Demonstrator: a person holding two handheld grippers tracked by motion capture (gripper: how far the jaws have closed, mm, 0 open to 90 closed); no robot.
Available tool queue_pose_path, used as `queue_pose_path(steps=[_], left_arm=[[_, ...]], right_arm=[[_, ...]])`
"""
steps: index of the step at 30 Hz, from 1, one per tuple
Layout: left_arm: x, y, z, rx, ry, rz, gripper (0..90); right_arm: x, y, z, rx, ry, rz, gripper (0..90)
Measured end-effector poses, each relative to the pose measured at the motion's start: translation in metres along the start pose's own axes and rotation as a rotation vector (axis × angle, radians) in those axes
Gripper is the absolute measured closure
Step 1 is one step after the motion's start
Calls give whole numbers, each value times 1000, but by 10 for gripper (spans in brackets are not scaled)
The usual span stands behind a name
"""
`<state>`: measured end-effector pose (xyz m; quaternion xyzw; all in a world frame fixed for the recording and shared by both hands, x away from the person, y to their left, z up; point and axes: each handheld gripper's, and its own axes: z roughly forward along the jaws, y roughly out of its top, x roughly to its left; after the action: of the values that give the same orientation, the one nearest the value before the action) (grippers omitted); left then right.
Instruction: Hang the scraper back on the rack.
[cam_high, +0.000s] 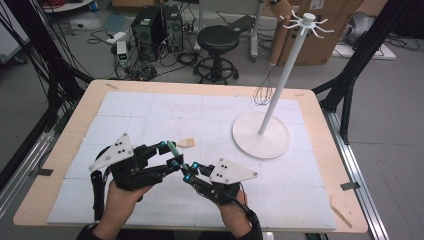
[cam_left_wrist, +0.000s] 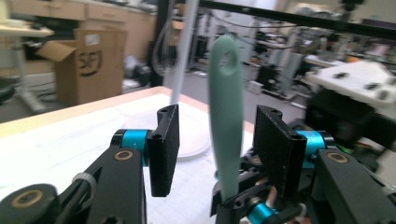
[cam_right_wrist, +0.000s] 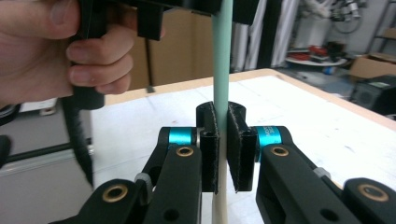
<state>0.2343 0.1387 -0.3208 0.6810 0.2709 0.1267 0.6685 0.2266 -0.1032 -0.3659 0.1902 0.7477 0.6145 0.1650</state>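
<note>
"Two grippers on one tool at that point — which had it?"

"My right gripper (cam_right_wrist: 219, 149) did. In the right gripper view its pads were clamped flat against the spatula (cam_right_wrist: 222, 70), pinching the mint-green handle where it met the cream-coloured lower part. The handle ran up out of the pads and past the left hand (cam_right_wrist: 60, 51) above."

"And the left?"

"I had the left gripper (cam_left_wrist: 217, 149) let go. In the left gripper view the green handle, with its hanging hole at the tip, stood between the two black pads, and I saw a gap on either side, wider at the left pad."

"Where was the tool over the table?"

"From the high view, both grippers met near the front middle of the white mat (cam_high: 150, 107), left gripper (cam_high: 167, 152) and right gripper (cam_high: 187, 172) close together — the spatula (cam_high: 181, 146) ran between them, its pale blade end pointing away toward the table's middle."

"Anything else nearby?"

"I saw a white utensil stand (cam_high: 280, 75) on its round base to the right, well apart from the hands, with a whisk (cam_high: 265, 90) hanging from one of its hooks."
</note>
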Motion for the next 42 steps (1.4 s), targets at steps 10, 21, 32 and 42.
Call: queue_pose_path(steps=[10,21,32,42], left_arm=[[-3,-3,13,25,23,-33,636],[0,-1,10,34,-41,-82,751],[6,0,2,85,-288,-22,753],[4,1,-5,20,-522,14,752]], right_arm=[[1,-2,0,30,-88,-4,843],[1,-2,-1,27,-53,0,817],[-21,-8,-13,-15,340,53,352],[-25,-11,-11,-54,591,92,534]])
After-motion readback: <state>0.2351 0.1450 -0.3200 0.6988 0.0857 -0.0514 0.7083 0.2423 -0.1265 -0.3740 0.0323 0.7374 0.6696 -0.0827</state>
